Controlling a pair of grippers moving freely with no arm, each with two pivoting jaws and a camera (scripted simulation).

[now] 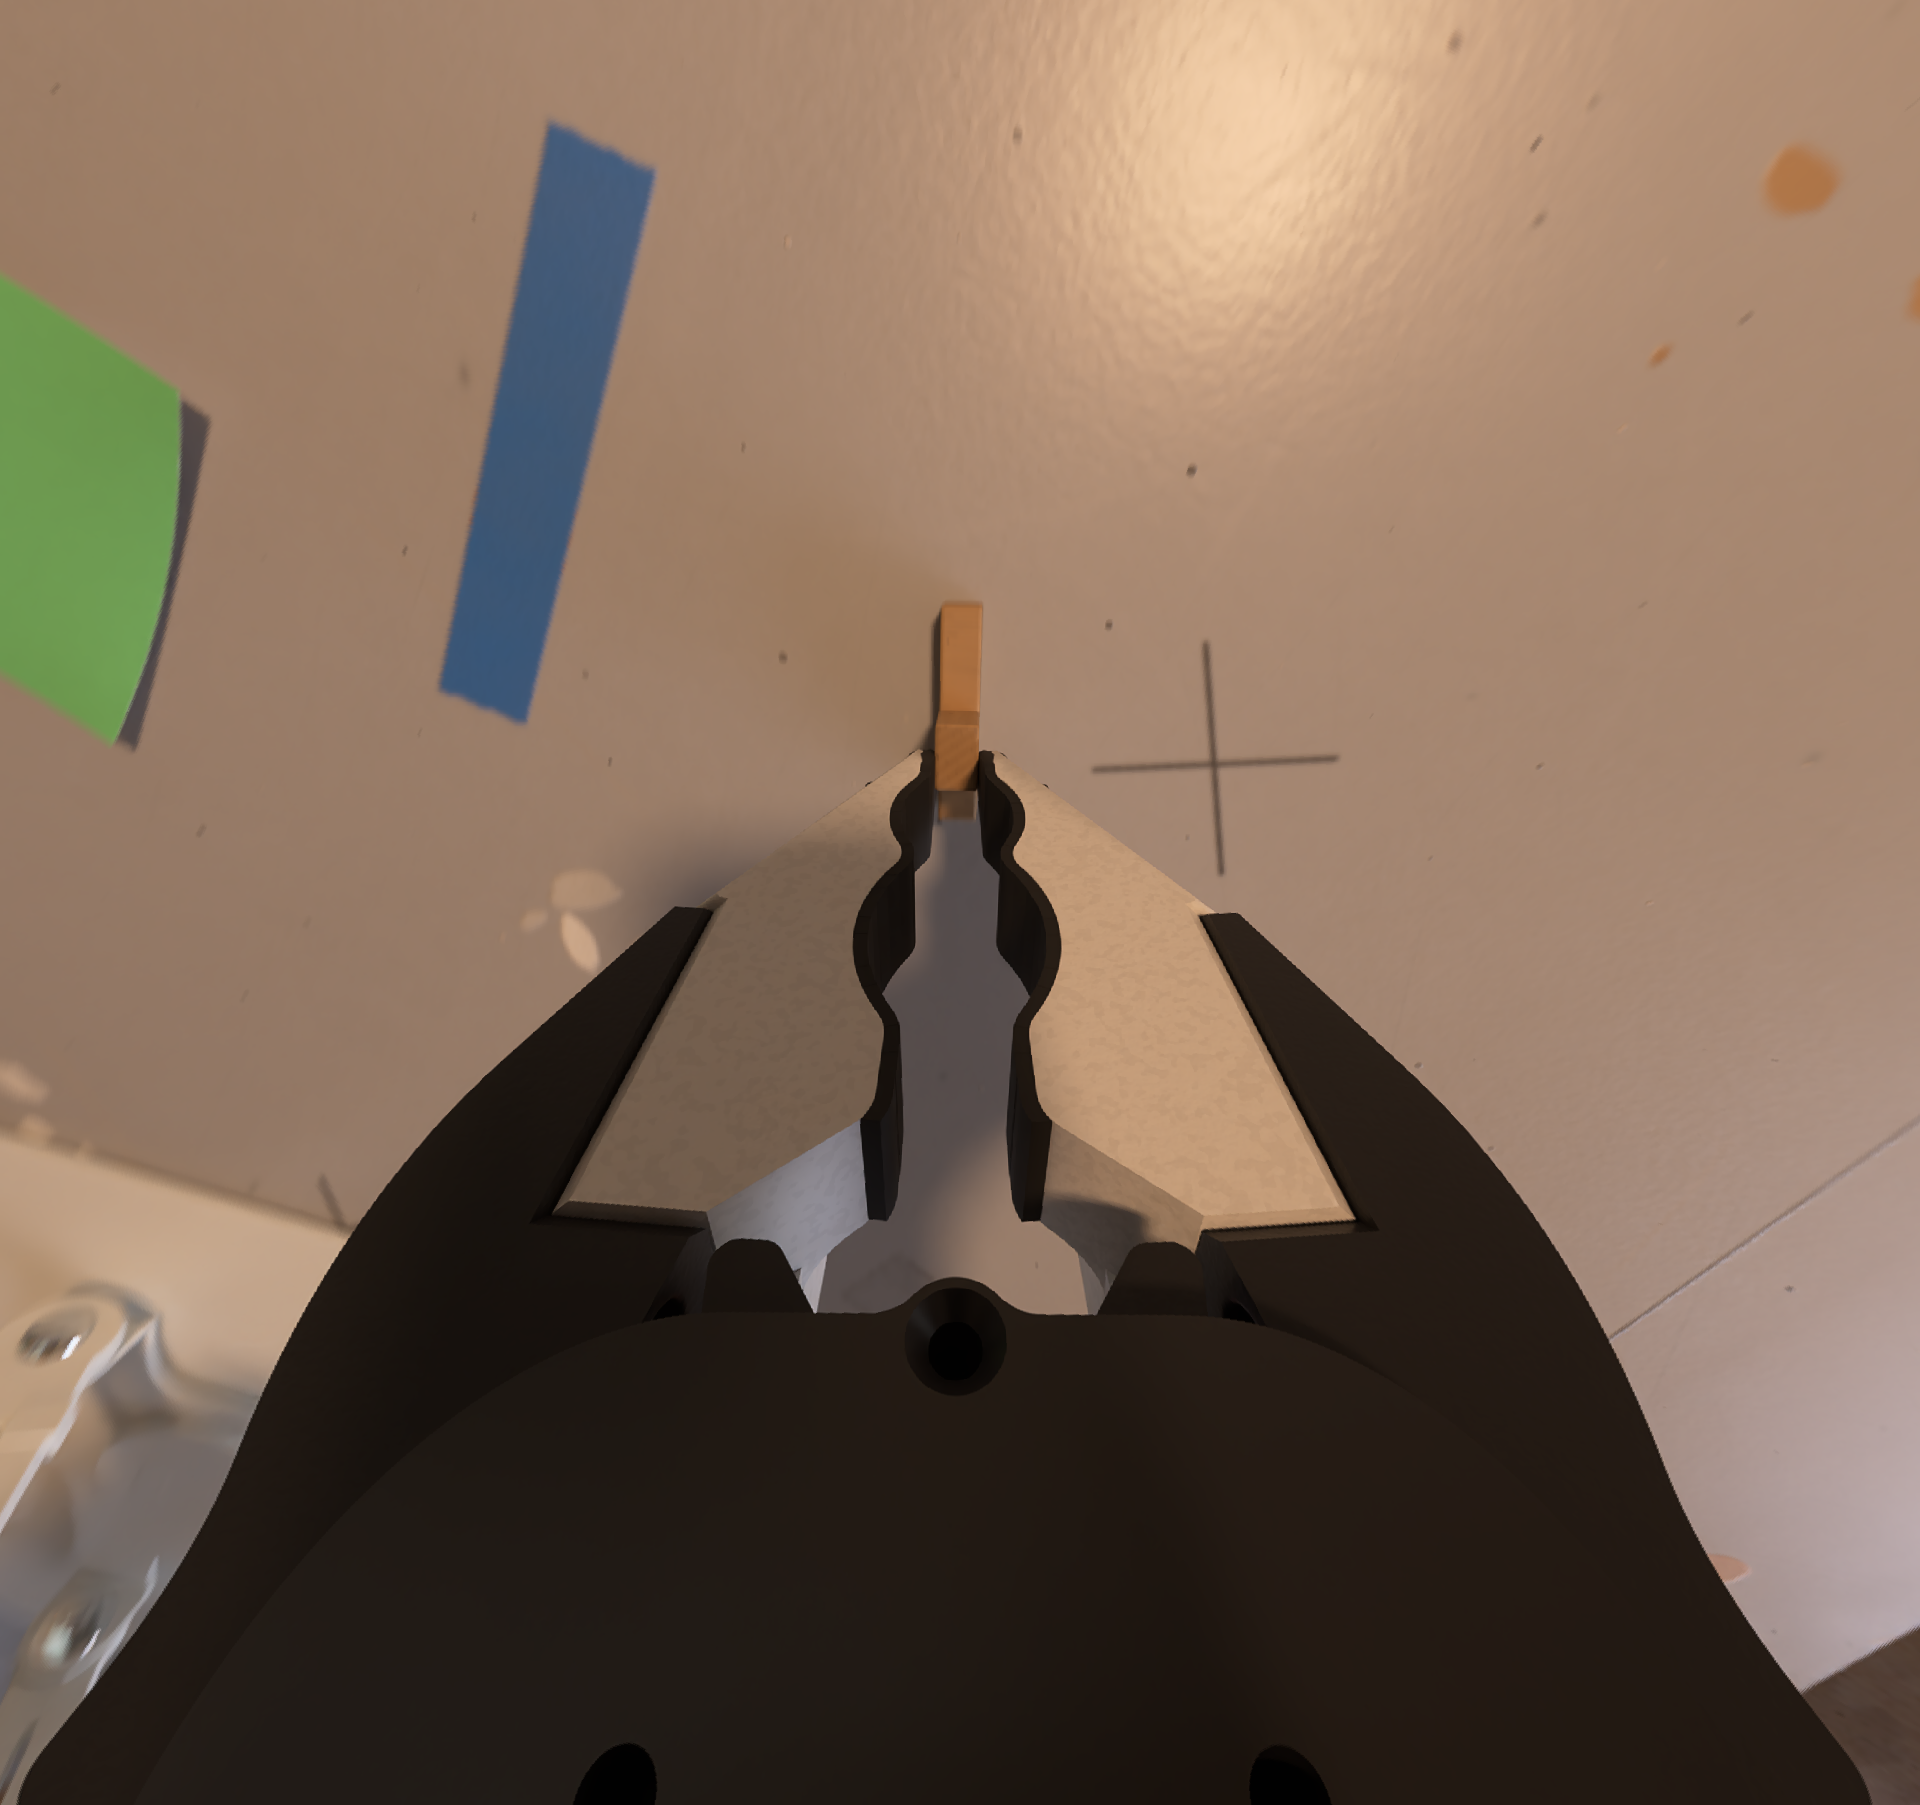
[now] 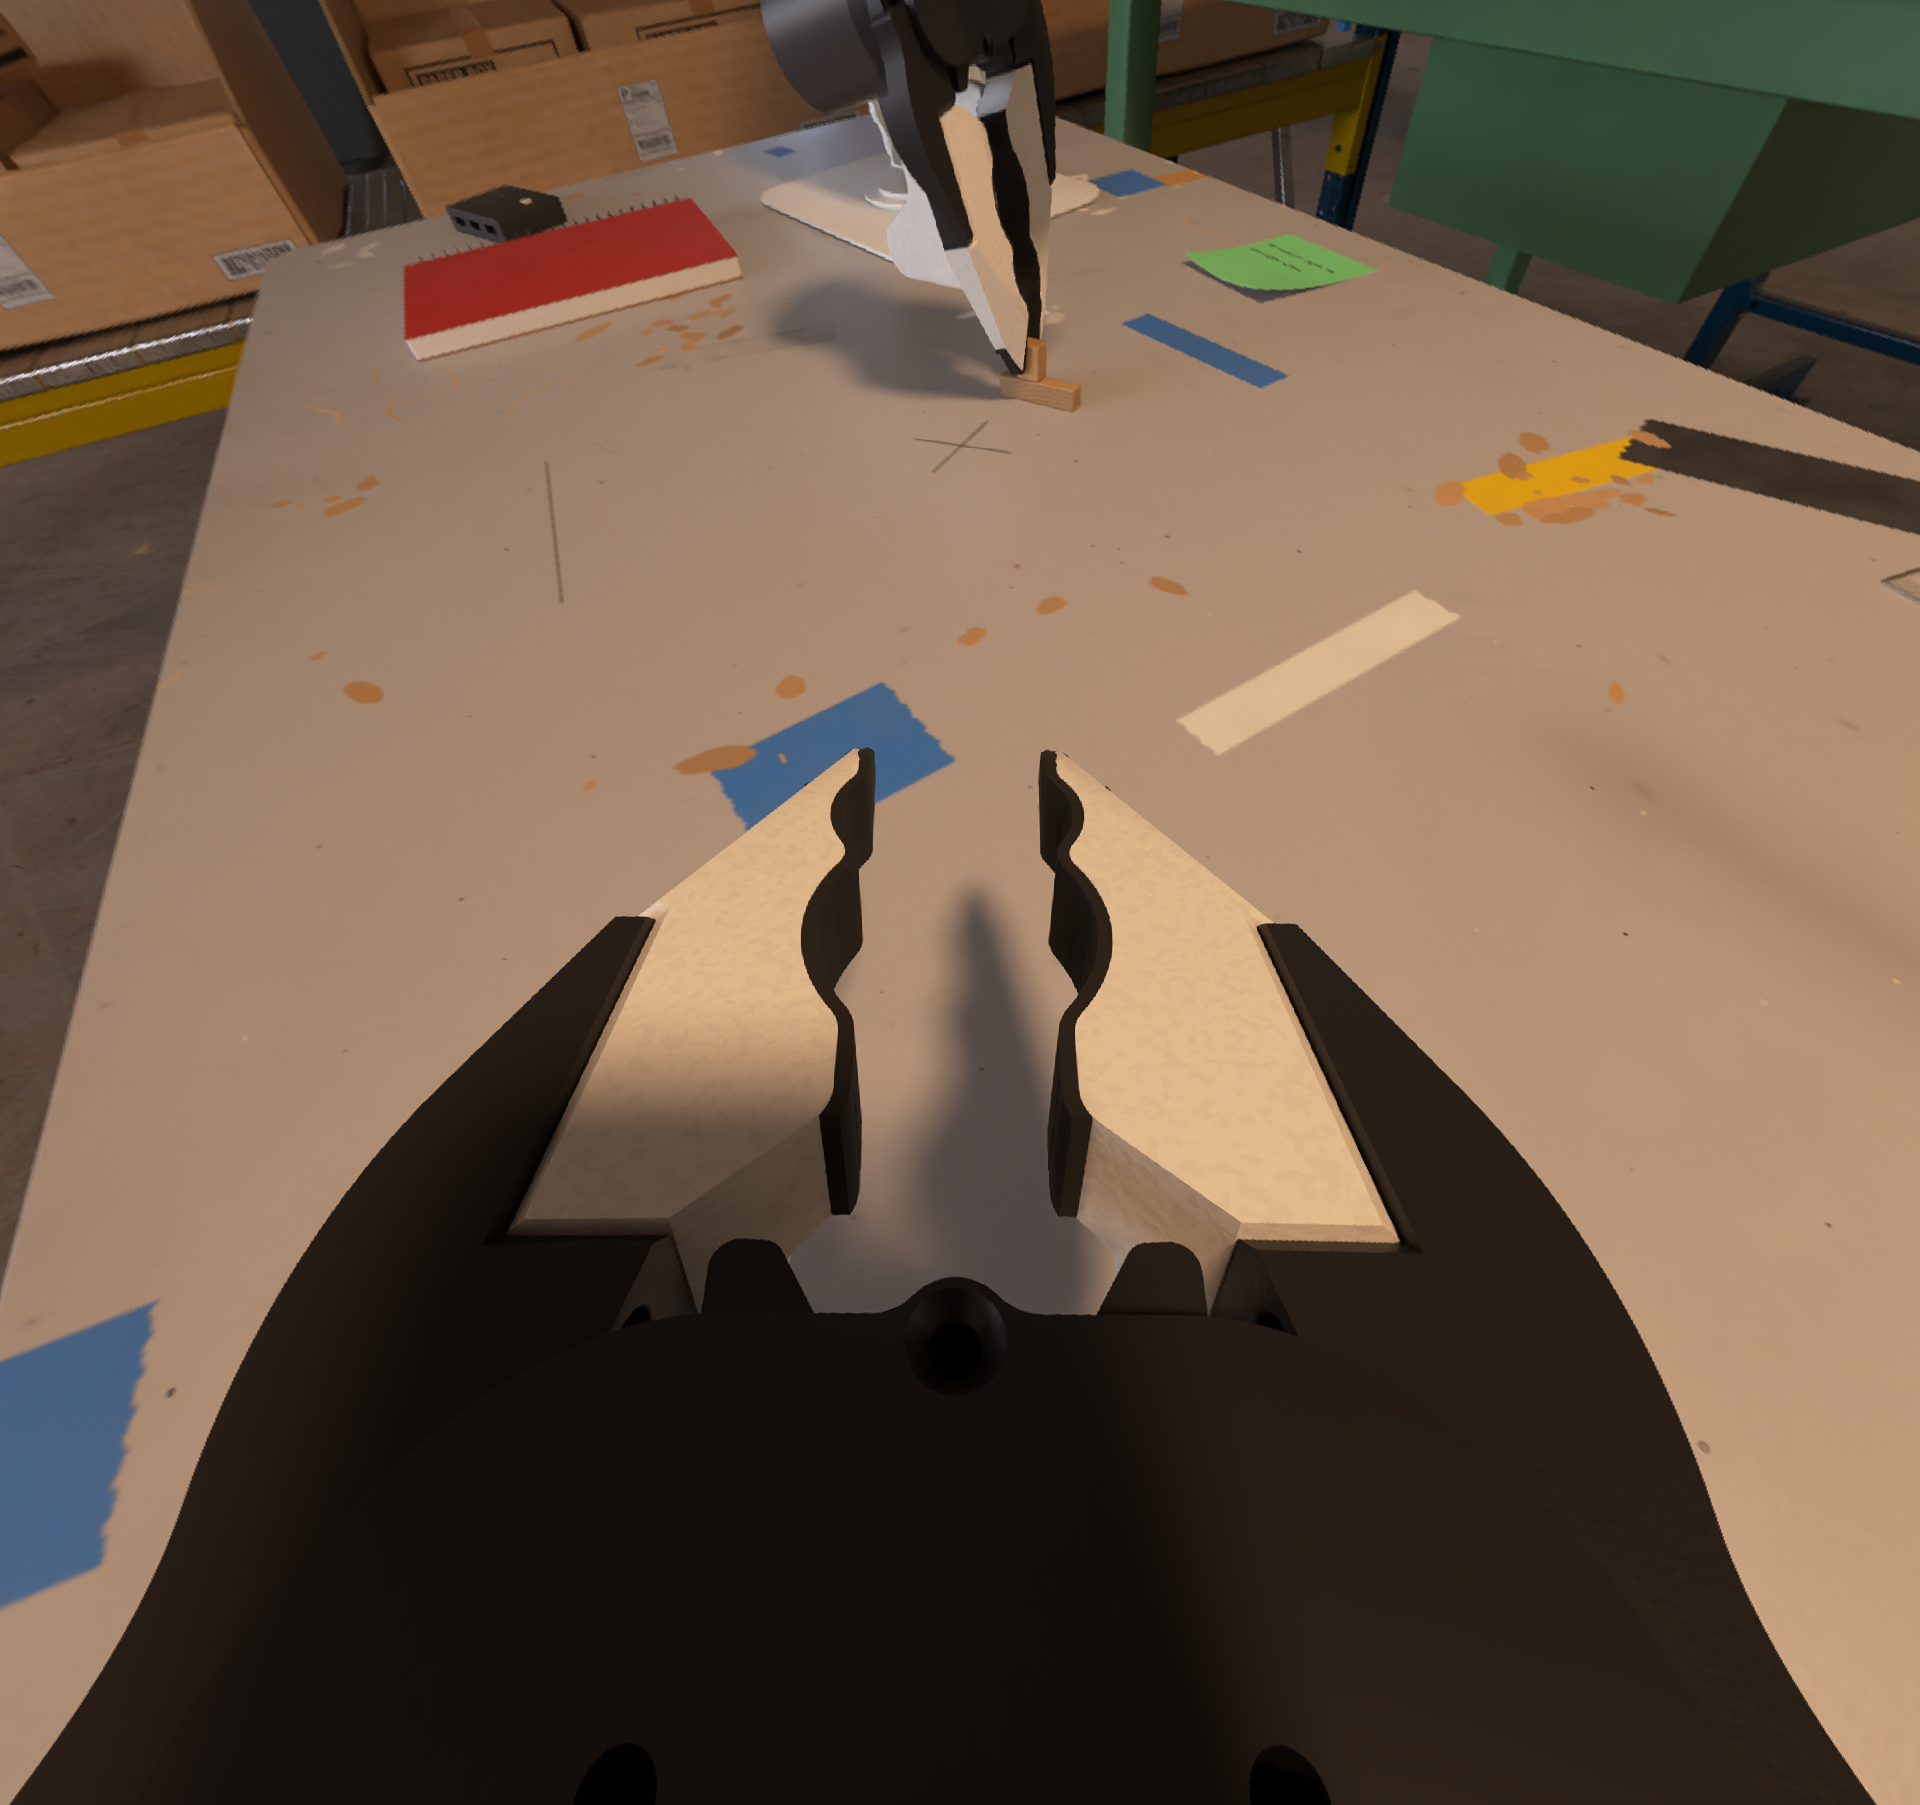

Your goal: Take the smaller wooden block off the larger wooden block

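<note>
We are looking down the left gripper [image 1: 957,768] in its wrist view, where its two fingertips are pinching the smaller wooden block [image 1: 956,756] from either side, with the larger wooden block [image 1: 960,656] lying flat beneath it and stretching away from us on the workbench [image 1: 1299,197]. Only this view is showing how tightly the tips are closing on the small block and a little stub of wood just below them. The right wrist view is giving us what the first cannot: from far off we are seeing the left gripper [image 2: 1023,358] tilting down from above onto the small upright block [image 2: 1036,358], which is touching the top of the larger block [image 2: 1042,391], the pair sitting mid-table near a pencilled cross [image 2: 961,447]. The right gripper [image 2: 957,768] is hovering well apart from the blocks with its fingers spread and nothing between them, over a patch of blue tape [image 2: 831,753]. That view is also showing us a red-covered pad [image 2: 566,275], a green note [image 2: 1278,262], a saw blade [image 2: 1787,482] and cardboard boxes [image 2: 520,82] beyond the table; the left view is catching the green note [image 1: 78,508] and a blue tape strip [image 1: 545,425].
</note>
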